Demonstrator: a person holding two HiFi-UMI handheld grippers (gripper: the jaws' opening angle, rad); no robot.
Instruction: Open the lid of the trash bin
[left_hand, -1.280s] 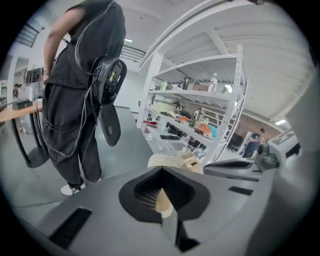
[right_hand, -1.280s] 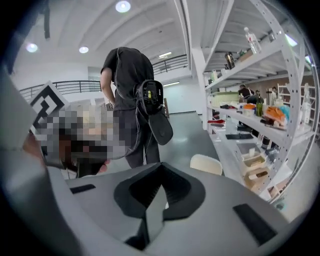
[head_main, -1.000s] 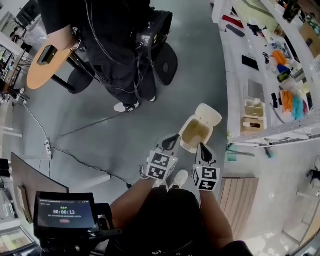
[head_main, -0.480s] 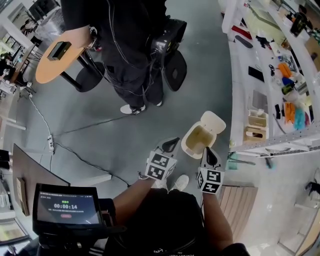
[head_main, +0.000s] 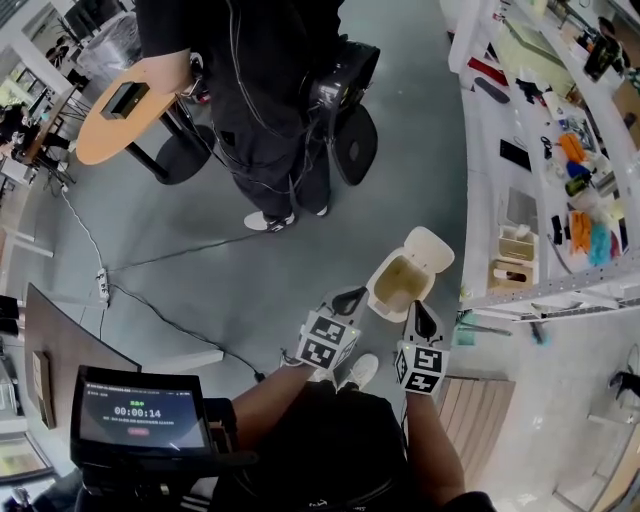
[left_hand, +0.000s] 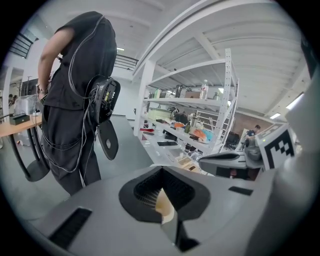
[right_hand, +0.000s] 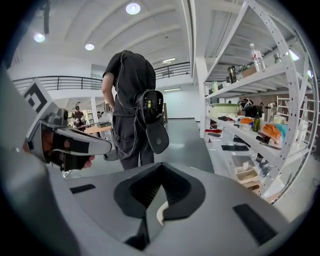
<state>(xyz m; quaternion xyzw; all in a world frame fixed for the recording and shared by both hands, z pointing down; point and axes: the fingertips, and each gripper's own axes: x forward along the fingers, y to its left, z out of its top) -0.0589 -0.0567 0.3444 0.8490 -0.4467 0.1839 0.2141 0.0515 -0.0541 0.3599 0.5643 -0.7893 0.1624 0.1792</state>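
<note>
— So, where is the cream plastic trash bin (head_main: 380, 300)?

— On the grey concrete floor (head_main: 200, 270), just ahead of the white shoe (head_main: 361, 366) of the person holding the tools. It stands beside the foot of the white metal shelving rack (head_main: 520, 150). Its cream flip lid (head_main: 430, 250) is swung up and back on the far side, and the tan inside is in plain sight.

— And the claws?

— The left claw (head_main: 347, 298) points its black tip at the bin's left side, just beside the rim. I can't tell whether it touches. Its own view shows both jaws pressed together, with only a cream sliver showing past them. The right claw (head_main: 420, 312) sits at the bin's near right edge, and its jaws are likewise pressed against each other.

— Anyone else around?

— A person in black clothing (head_main: 270, 100) stands well apart across the floor, back turned. Cables hang down to a black pack (head_main: 340, 70) at the waist. They are next to a round wooden counter (head_main: 120, 130).
</note>
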